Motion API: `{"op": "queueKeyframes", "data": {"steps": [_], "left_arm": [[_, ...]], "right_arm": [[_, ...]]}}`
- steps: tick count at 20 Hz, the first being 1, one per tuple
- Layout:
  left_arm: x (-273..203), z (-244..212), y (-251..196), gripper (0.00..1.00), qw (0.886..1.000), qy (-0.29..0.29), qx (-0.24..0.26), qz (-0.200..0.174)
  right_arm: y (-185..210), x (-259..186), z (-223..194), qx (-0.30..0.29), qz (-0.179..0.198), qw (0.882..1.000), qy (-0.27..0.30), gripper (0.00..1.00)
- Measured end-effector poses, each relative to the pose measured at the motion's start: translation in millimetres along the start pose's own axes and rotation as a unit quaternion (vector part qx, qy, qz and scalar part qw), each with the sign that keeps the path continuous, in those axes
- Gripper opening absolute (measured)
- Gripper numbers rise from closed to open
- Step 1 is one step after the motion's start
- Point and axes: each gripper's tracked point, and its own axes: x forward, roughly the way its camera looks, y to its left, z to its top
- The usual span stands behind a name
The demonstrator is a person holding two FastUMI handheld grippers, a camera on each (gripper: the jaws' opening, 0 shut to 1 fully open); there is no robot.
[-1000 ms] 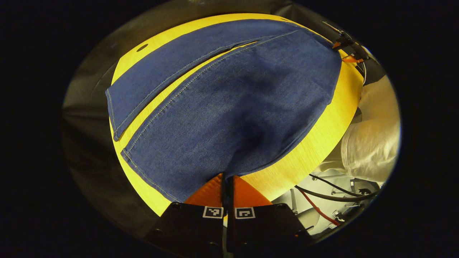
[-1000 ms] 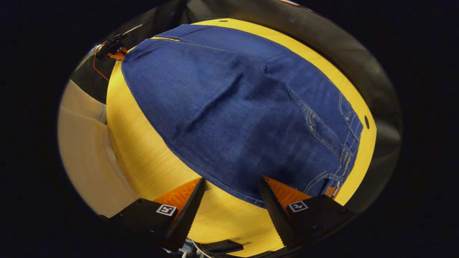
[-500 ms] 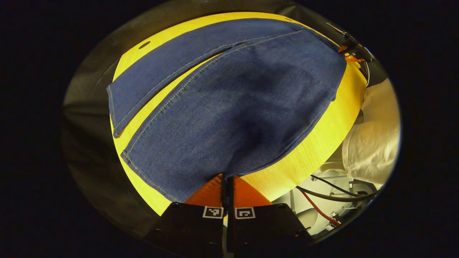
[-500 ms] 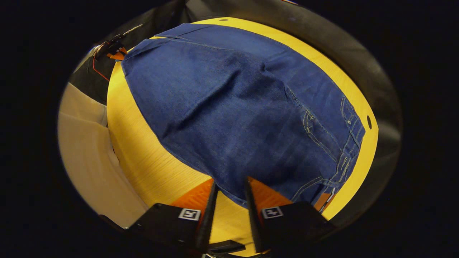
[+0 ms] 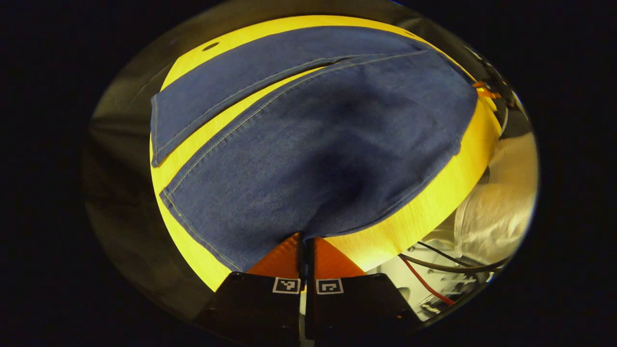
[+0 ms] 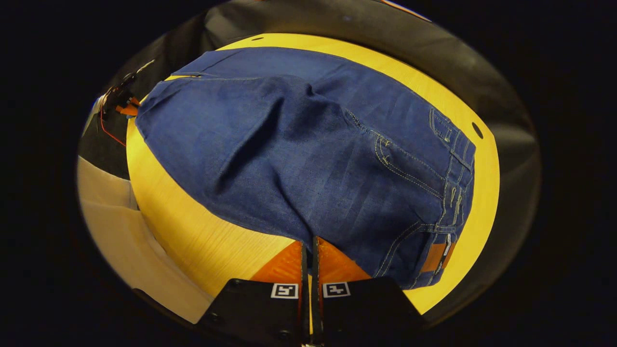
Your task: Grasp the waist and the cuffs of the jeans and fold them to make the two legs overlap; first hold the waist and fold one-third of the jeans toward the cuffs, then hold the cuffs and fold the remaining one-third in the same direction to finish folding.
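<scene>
On the yellow counter (image 5: 434,188): jeans (image 5: 318,140) spread flat, covering most of the top. Left gripper view: left tool (image 5: 304,241) fingers pressed together, pinching the near edge of the near leg close to the counter's front rim; fabric bunched up into a dark ridge running from the pinch point up into the leg. Far leg (image 5: 241,82) lying separate beyond it, strip of bare counter showing between the two legs, gap widening toward the cuffs (image 5: 161,159) at left. Legs not yet overlapped. Round hole (image 5: 210,46) in the counter near the far left corner. Right gripper view: right tool (image 6: 309,250) also closed down, fingers tight on the near edge of the jeans (image 6: 299,149) in the thigh area, just left of the waist; crease lifting from the grip toward the middle of the denim. Waistband (image 6: 458,183) at right with belt loops, pocket stitching and a brown leather patch (image 6: 436,257) at its near corner, lying close to the counter's right edge (image 6: 484,193). Other tool (image 6: 120,99) visible far off at upper left, at the cuff end of the near leg; closure not readable from there. Person's light-coloured clothing (image 6: 111,226) just off the near side of the counter, same clothing (image 5: 496,217) at right in the left gripper view, blurred. Red and black cables (image 5: 434,284) below the counter edge there.
</scene>
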Motion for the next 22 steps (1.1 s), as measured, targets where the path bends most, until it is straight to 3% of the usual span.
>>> {"op": "queueKeyframes", "data": {"steps": [4, 8, 11, 13, 16, 22], "left_arm": [[4, -1, 4, 0.0, 0.998, 0.036, -0.033, 0.05], [-10, 1, 12, 0.0, 0.994, 0.072, 0.023, 0.085], [-39, 19, 22, 0.0, 0.995, 0.068, 0.005, 0.076], [-60, 38, 33, 0.0, 0.996, 0.054, -0.007, 0.076], [-88, 71, 63, 0.0, 0.994, 0.035, 0.016, 0.104], [-116, 166, 114, 0.0, 0.977, -0.001, 0.069, 0.201]], "right_arm": [[-1, -2, 0, 0.003, -0.044, 0.999, 0.005, 0.03], [-5, -12, 3, 0.008, -0.089, 0.996, 0.004, 0.03], [-12, -35, 19, 0.029, -0.097, 0.995, -0.012, 0.03], [-25, -53, 36, 0.04, -0.111, 0.993, -0.033, 0.03], [-42, -79, 77, 0.06, -0.133, 0.986, -0.08, 0.03], [-93, -86, 163, 0.072, -0.177, 0.971, -0.142, 0.03]]}}
